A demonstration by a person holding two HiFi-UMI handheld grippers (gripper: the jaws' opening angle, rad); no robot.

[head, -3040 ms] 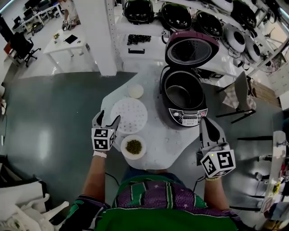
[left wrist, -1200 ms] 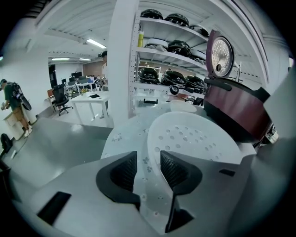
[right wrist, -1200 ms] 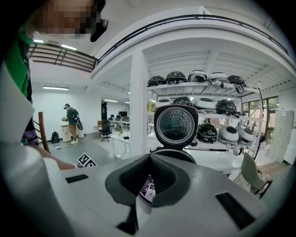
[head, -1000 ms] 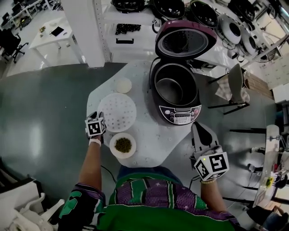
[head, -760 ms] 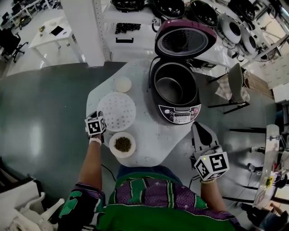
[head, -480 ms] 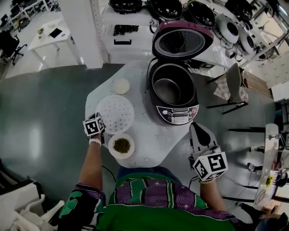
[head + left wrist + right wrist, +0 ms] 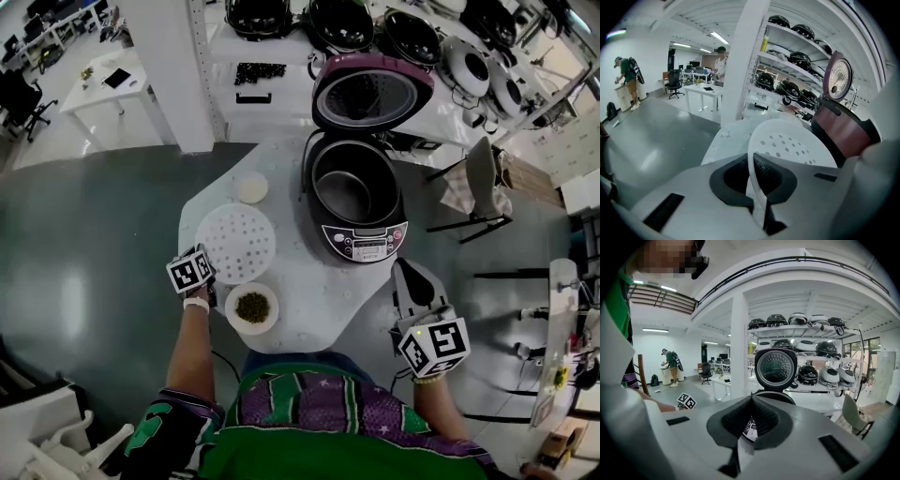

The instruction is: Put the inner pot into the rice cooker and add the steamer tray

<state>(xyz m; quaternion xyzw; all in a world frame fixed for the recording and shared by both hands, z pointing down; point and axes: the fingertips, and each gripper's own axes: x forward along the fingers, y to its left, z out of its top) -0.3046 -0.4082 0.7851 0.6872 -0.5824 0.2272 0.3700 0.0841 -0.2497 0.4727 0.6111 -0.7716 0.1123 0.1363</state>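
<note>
The white perforated steamer tray (image 7: 236,244) lies on the round white table (image 7: 314,286), left of the rice cooker (image 7: 361,202). The cooker stands open, lid (image 7: 370,91) raised, with the dark inner pot (image 7: 349,187) inside. My left gripper (image 7: 208,271) is at the tray's near-left edge. In the left gripper view the tray's rim (image 7: 751,165) runs between the pads, and the left gripper (image 7: 754,187) is shut on it. My right gripper (image 7: 405,274) hangs at the table's right edge, in front of the cooker, shut and holding nothing. In the right gripper view the right gripper (image 7: 749,427) points at the cooker (image 7: 774,394).
A small bowl of green beans (image 7: 251,307) sits close to my left gripper, just right of it. A small white dish (image 7: 251,187) lies beyond the tray. Shelves of other cookers (image 7: 375,28) stand behind the table, and a chair (image 7: 473,183) is to the right.
Three seconds ago my left gripper stood open beside the tray; now it is clamped on the tray's rim and has rolled a little. The right gripper has kept still.
</note>
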